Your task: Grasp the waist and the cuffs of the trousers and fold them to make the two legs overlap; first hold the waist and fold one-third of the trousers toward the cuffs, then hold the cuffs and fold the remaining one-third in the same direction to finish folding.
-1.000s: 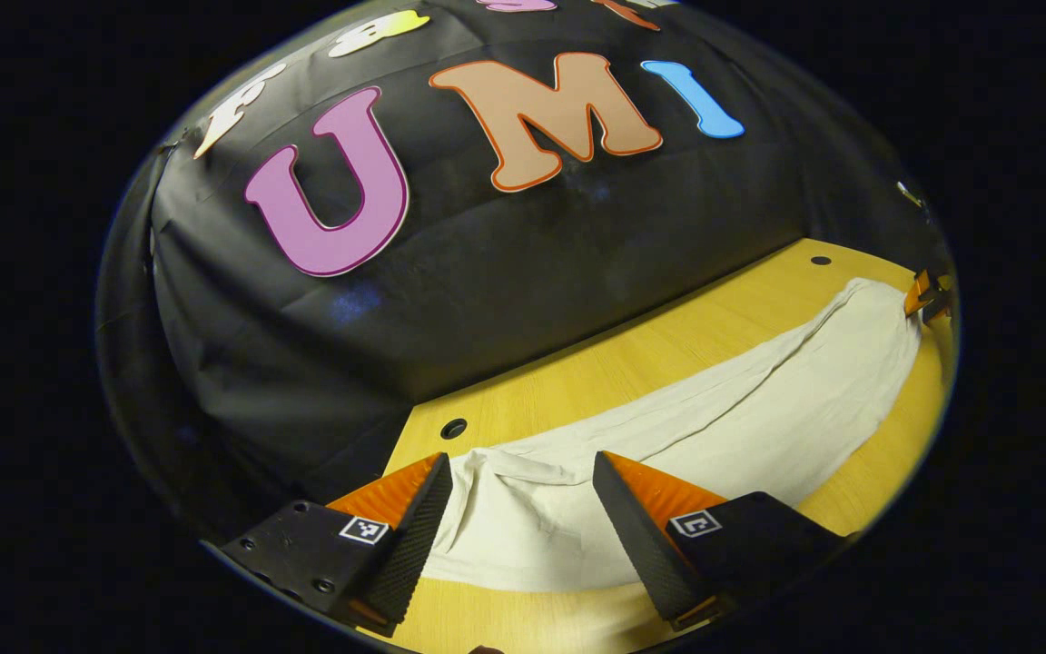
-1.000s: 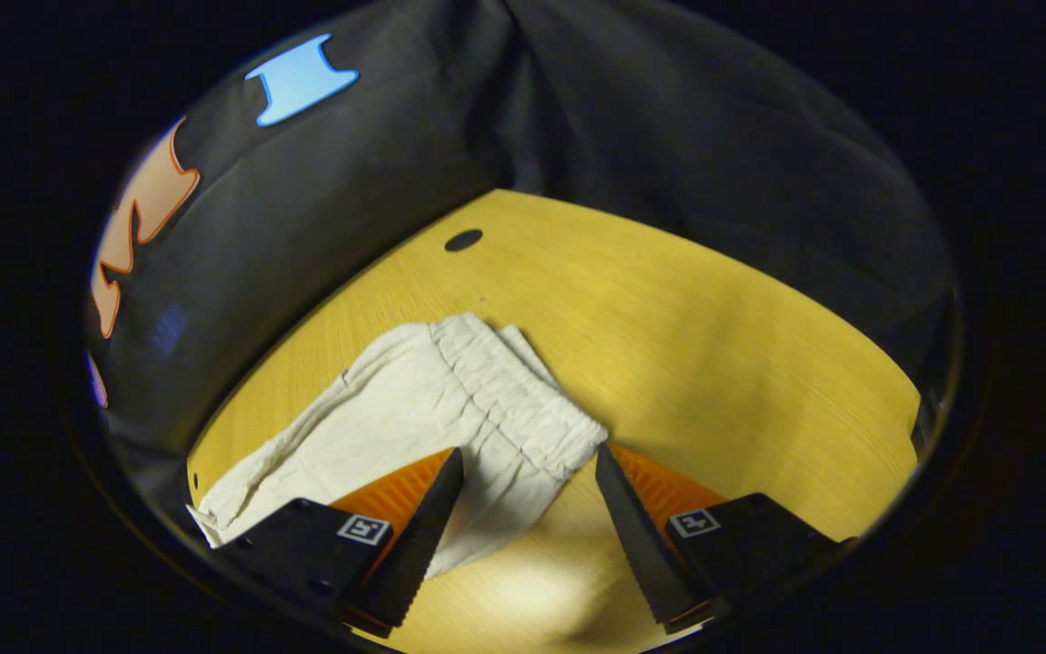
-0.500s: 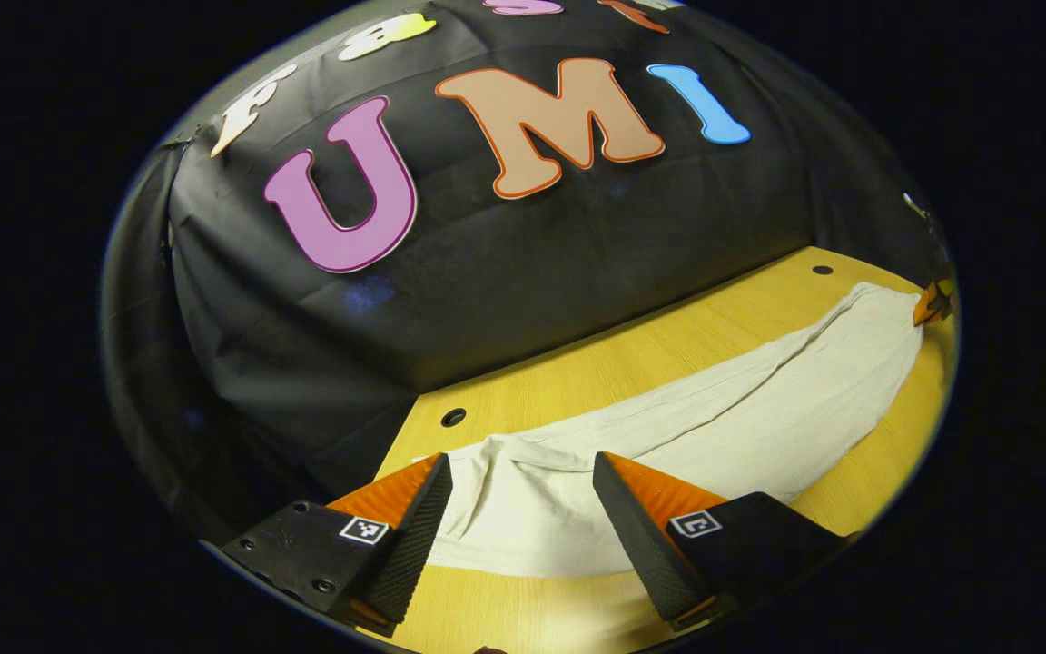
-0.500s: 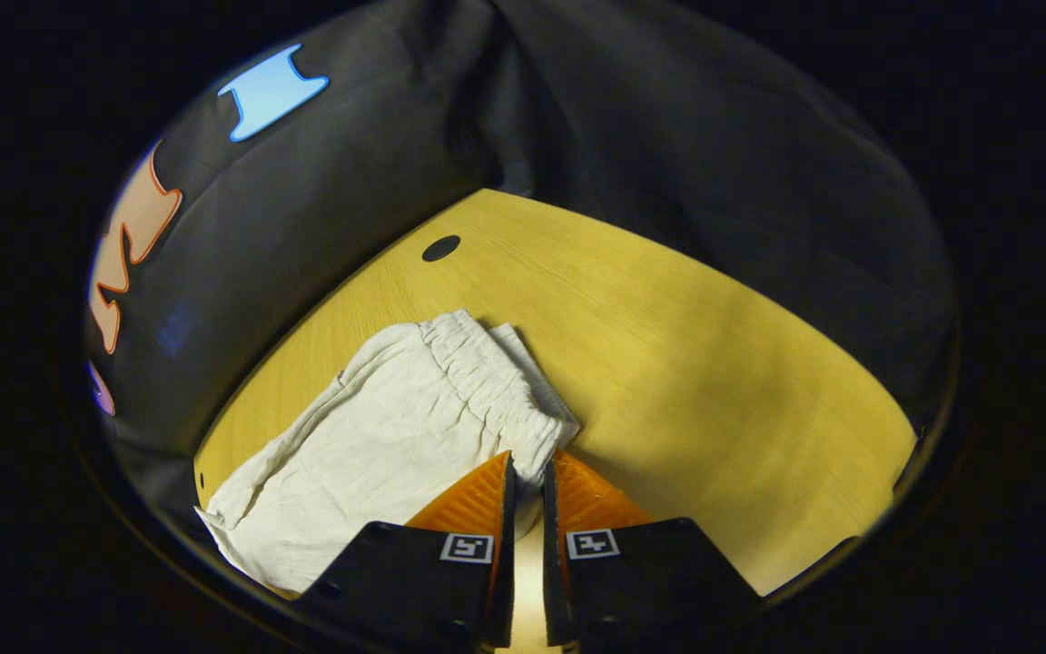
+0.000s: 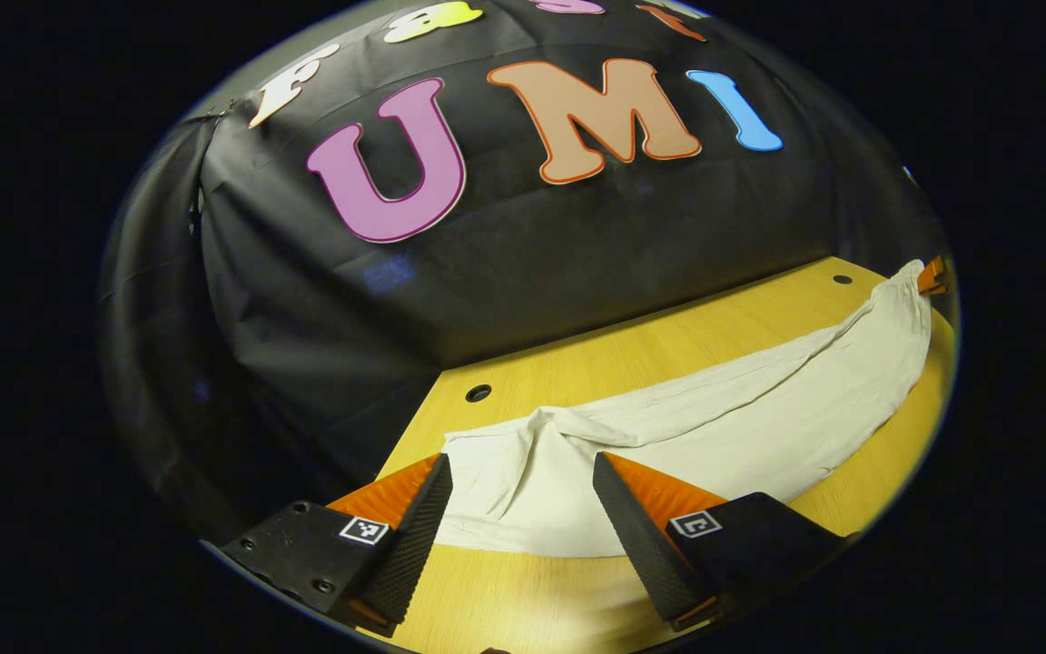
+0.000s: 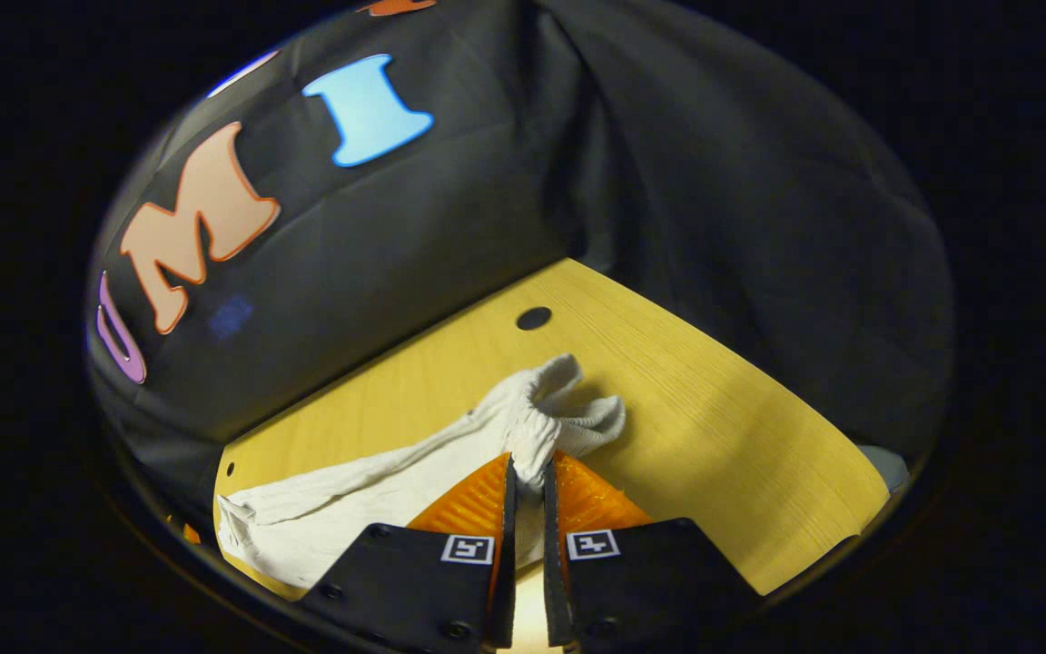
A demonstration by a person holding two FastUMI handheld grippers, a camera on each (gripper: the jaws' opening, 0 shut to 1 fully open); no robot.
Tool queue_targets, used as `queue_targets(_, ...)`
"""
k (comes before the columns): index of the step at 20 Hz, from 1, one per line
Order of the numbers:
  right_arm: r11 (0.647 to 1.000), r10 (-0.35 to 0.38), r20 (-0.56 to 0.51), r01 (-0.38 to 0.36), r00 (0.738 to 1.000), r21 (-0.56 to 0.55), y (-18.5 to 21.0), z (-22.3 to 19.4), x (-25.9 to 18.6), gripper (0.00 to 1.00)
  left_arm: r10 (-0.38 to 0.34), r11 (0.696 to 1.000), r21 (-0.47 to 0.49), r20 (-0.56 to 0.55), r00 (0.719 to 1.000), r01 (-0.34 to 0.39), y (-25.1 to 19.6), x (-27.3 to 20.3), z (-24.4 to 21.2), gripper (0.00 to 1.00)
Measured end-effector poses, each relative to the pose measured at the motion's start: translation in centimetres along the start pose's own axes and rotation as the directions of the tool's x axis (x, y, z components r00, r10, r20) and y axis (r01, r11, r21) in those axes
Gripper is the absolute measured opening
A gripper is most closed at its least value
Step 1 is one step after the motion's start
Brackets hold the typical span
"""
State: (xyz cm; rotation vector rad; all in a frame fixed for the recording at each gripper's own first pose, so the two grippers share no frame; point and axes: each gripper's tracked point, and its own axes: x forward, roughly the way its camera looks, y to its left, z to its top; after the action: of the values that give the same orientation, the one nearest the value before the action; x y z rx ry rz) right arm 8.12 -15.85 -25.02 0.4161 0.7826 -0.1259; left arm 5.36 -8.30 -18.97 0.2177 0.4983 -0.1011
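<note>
Trousers (image 5: 668, 436) across holed table (image 5: 577, 363)

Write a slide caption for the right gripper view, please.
Right gripper shut on the bunched waist of the white trousers, lifting it off the wooden table.

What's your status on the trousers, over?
Right gripper shut on waist of cream cloth trousers, lifting it. Left gripper open over cuff end. Yellow wooden table, nothing blocking.

No readable text, brand or number stands on anything here. Each of the tongs carries small square black-and-white coded markers (image 5: 695, 523) on its finger mounts (image 6: 468, 549), which hold patterns, not legible characters.
</note>
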Motion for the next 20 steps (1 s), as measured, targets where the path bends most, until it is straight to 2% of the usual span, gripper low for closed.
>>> queue_targets(6,0.975,0.151,0.063,-0.138,0.986,-0.174,4.8,8.2,-7.4,0.15,0.004,0.999,-0.052,0.001,1.0,-0.004,4.8,0.2,-2.0,0.96)
queue_targets(8,0.958,0.189,0.066,-0.169,0.98,-0.23,7.5,9.0,-9.3,0.15,0.012,0.997,-0.071,-0.018,1.0,-0.013,6.6,0.2,-3.3,0.96)
queue_targets(12,0.926,0.26,0.05,-0.234,0.964,-0.296,8.8,9.9,-11.5,0.15,0.031,0.995,-0.09,-0.043,0.999,-0.034,10.2,-0.1,-5.7,0.96)
queue_targets(16,0.894,0.297,-0.018,-0.285,0.955,-0.347,9.4,11.5,-11.8,0.15,0.042,0.995,-0.09,-0.067,0.997,-0.048,13.0,-0.4,-7.7,0.96)
queue_targets(20,0.857,0.298,-0.092,-0.309,0.95,-0.414,9.3,11.9,-12.2,0.15,0.025,0.995,-0.092,-0.096,0.995,-0.034,14.3,-0.3,-9.7,0.96)
